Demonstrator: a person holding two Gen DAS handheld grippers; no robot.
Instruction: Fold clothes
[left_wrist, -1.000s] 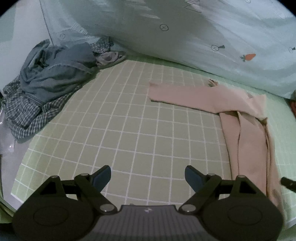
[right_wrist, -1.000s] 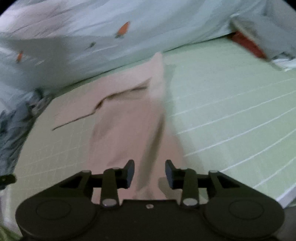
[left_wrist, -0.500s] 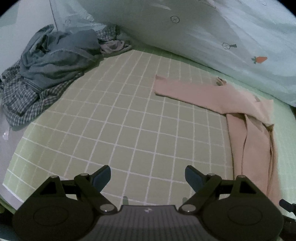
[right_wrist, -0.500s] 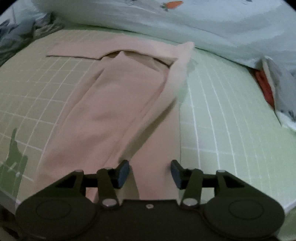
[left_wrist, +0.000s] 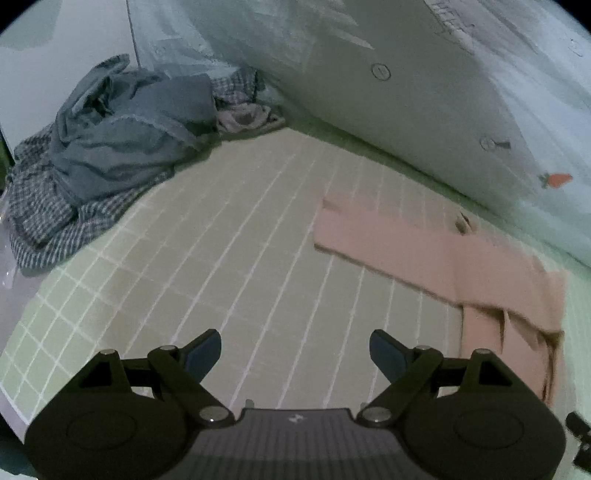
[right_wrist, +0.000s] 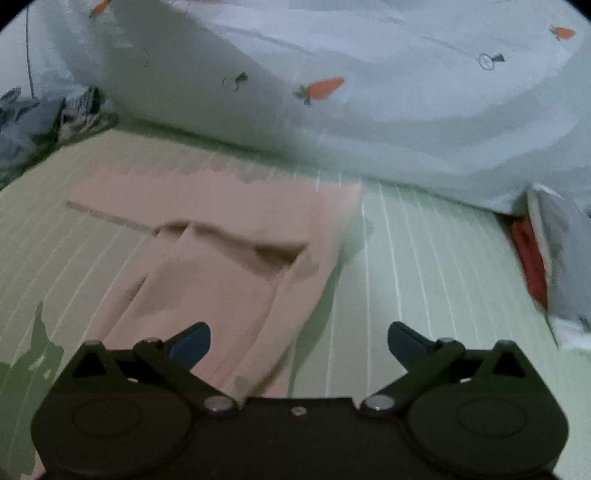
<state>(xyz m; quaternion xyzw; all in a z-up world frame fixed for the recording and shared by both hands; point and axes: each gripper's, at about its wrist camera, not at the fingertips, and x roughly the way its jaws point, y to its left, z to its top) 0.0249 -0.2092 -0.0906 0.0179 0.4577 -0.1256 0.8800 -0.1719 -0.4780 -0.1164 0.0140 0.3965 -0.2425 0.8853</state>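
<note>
While my left gripper is hovering with its jaws spread wide and nothing between them, I am looking across bare green grid mat, with plenty of open room ahead of the fingers. My right gripper is likewise gaping wide and holding nothing; its left fingertip is hanging over the lower part of the pink garment, though I cannot tell whether it is touching the cloth.

There are no containers in either view. The mat's near edge is curving away at the lower left of the left view. A pile of grey and checked clothes is sitting at the far left corner, well apart from the pink piece. A pale carrot-print quilt is bunching along the far side, and something red is peeking out beneath it at the right.

The pink garment is lying flat on the mat, one sleeve stretching out leftward, the body folded lengthwise into overlapping panels with a shadowed crease across the top.
</note>
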